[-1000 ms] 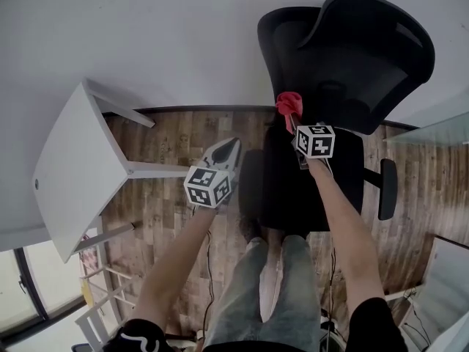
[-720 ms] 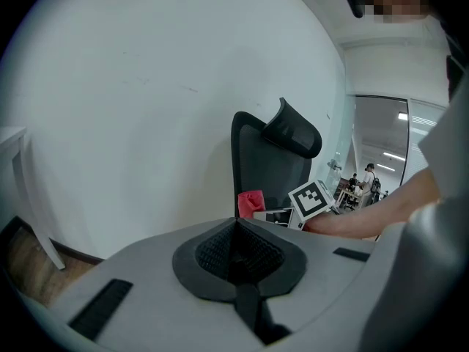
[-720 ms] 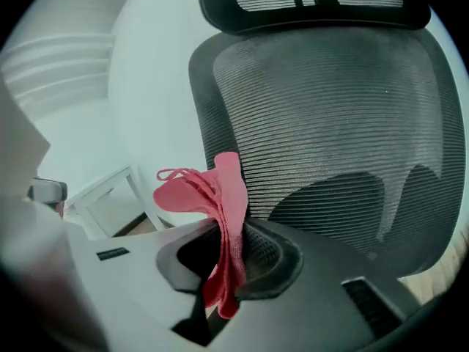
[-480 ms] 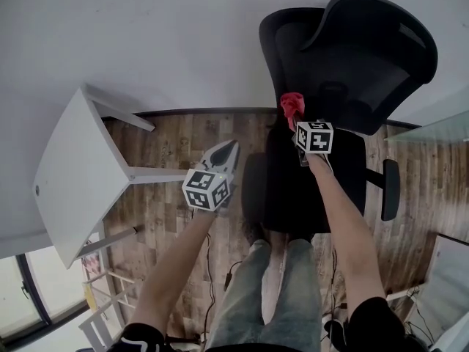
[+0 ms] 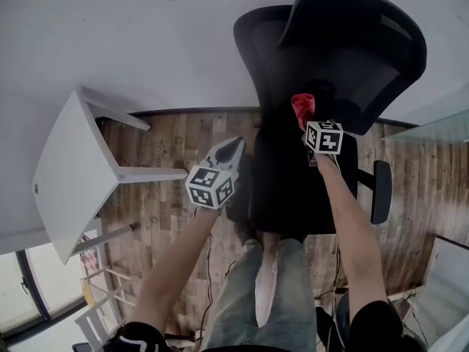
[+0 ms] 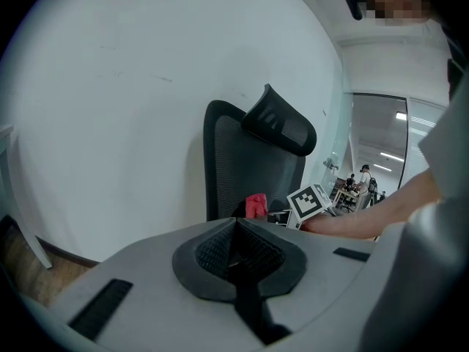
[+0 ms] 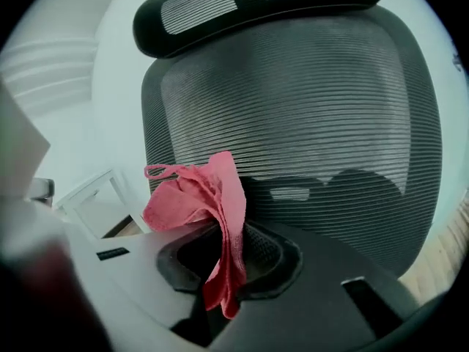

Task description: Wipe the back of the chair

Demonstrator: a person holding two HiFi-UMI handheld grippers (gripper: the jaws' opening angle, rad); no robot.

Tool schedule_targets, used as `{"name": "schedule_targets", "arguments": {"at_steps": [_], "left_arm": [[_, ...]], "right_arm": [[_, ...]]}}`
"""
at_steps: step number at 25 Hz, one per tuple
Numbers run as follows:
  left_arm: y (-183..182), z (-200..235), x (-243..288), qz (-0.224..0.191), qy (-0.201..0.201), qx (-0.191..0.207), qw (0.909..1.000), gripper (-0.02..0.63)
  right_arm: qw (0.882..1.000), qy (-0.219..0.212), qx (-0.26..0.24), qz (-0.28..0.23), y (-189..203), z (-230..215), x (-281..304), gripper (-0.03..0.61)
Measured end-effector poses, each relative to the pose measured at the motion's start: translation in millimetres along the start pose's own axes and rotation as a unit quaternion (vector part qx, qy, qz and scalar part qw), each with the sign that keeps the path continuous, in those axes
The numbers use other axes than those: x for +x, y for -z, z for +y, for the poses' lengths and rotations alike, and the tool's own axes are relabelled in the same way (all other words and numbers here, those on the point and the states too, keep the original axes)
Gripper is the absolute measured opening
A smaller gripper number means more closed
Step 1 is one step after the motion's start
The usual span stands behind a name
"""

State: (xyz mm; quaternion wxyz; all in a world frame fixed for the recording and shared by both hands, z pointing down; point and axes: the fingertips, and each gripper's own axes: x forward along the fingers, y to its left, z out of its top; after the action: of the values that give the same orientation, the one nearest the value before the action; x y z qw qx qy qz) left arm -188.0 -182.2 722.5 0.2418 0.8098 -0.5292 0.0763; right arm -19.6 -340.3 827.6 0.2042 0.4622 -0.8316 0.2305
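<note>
Right now the right gripper [image 7: 227, 259] is clenching a red cloth [image 7: 201, 196] between its jaws. The cloth is bunching up above them, and a thin tail is hanging down in front. Only a narrow fold seems to be sitting in the grip, so my guess is that a firm drag across the mesh could be pulling it loose.

The cloth is hovering just in front of the lower middle of the chair's back [image 7: 315, 116], above the rear edge of the seat [image 5: 286, 189]. Whether it is touching the mesh I cannot tell. Because the cloth is standing above the jaws and not wrapping over their tips, a push straight ahead risks bringing the hard tips onto the mesh first, scraping or snagging it and cleaning nothing.

The left gripper [image 6: 236, 251] is closing on nothing, with its jaws pressed together. It is hanging beside the seat's left edge, well apart from the back. Nothing is bracing the chair, so sideways pressure from the wiping arm may be turning or tipping the back away, thinning the contact. Reaching up toward the headrest [image 7: 256, 2] would be stretching the arm and adding to that risk.
</note>
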Motion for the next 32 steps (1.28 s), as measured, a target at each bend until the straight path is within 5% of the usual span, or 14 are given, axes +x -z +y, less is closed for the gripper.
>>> {"name": "schedule_targets", "arguments": {"at_steps": [19,32], "left_arm": [[7.6,-113.2,85.6,0.017,0.031,0.01,0.9993,0.025],[4.7,-147.2,106.8,0.019,0.026,0.012,0.9994,0.025]], "right_arm": [[0.998,0.053,0.021,-0.003,4.8,-168.2,-77.5,0.072],[0.994,0.076,0.079,-0.003,19.3,-243.0,-129.2,0.072]]}}
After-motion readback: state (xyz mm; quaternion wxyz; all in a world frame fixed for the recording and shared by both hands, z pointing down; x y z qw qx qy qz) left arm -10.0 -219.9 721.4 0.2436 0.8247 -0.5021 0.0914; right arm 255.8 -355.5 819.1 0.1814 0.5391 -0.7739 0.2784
